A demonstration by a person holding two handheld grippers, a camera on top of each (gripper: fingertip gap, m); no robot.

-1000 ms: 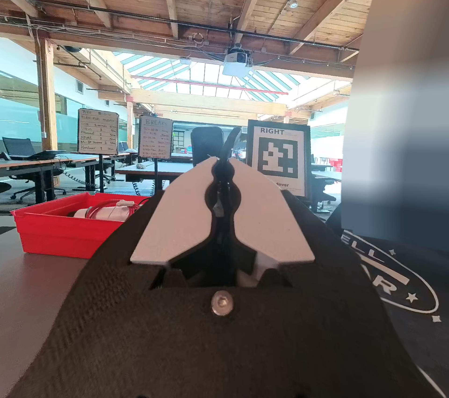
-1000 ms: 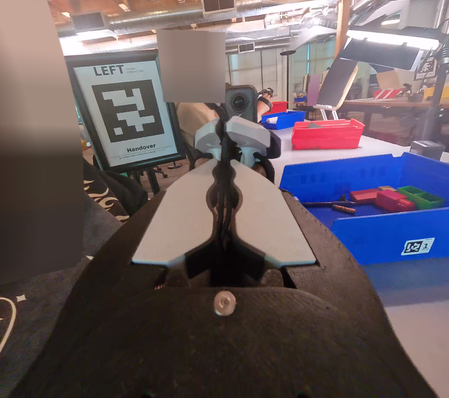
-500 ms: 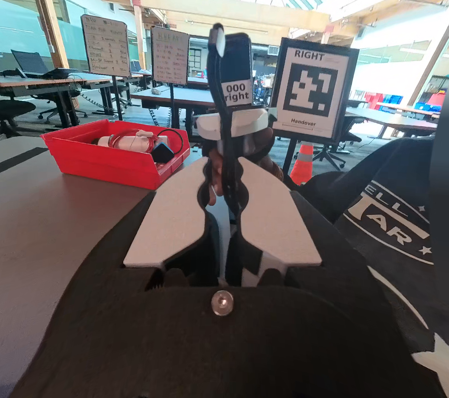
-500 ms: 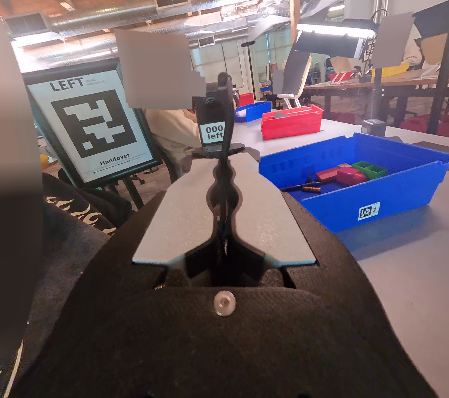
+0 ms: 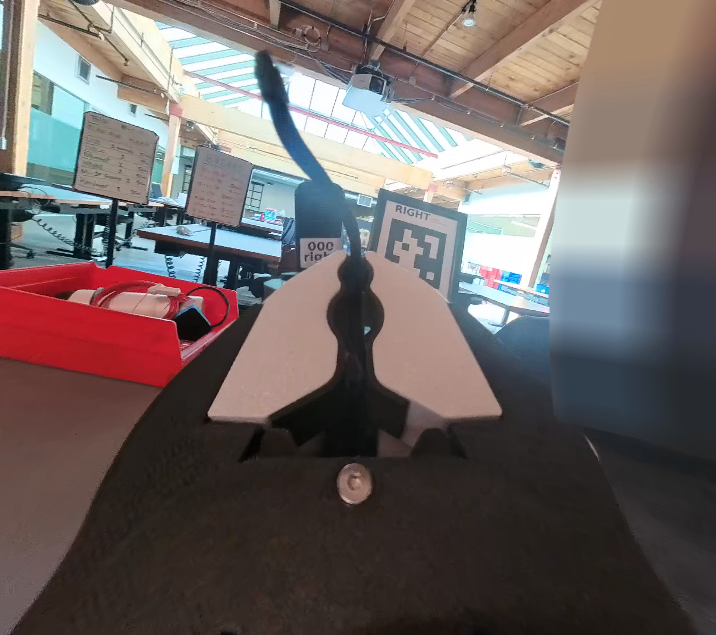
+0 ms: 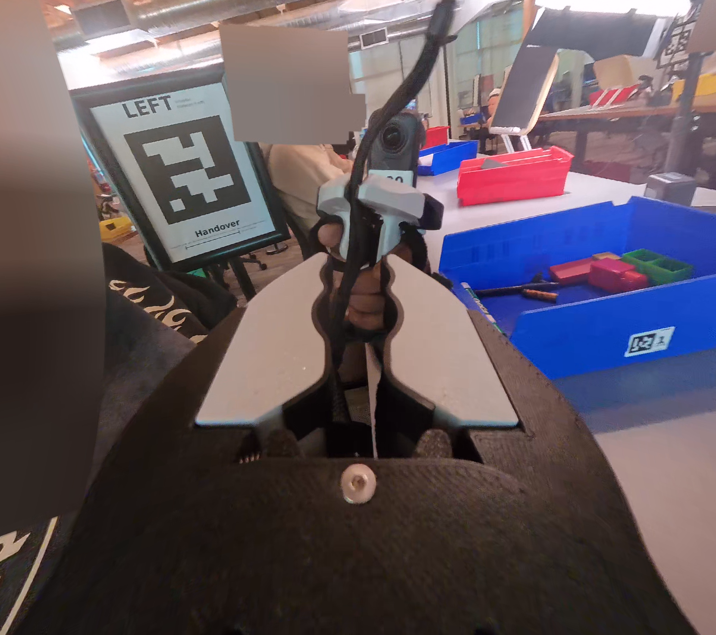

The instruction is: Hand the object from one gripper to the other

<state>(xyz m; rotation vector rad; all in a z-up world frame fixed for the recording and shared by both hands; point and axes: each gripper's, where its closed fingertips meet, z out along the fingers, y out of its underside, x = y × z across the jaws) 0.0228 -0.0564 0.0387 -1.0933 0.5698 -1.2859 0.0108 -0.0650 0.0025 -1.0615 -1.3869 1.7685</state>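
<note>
Grey table [image 6: 639,461]: blue bin [image 6: 581,341] beside right hand-held gripper [image 6: 358,267], cable [image 6: 391,104] ahead.

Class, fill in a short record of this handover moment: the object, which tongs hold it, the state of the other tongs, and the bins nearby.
object: black cable, free end curving upward
holder: left tongs, shut on the cable
other tongs: right tongs, parted, cable passing through the gap
bins: red bin in the left wrist view; blue bin holding small items in the right wrist view
</note>
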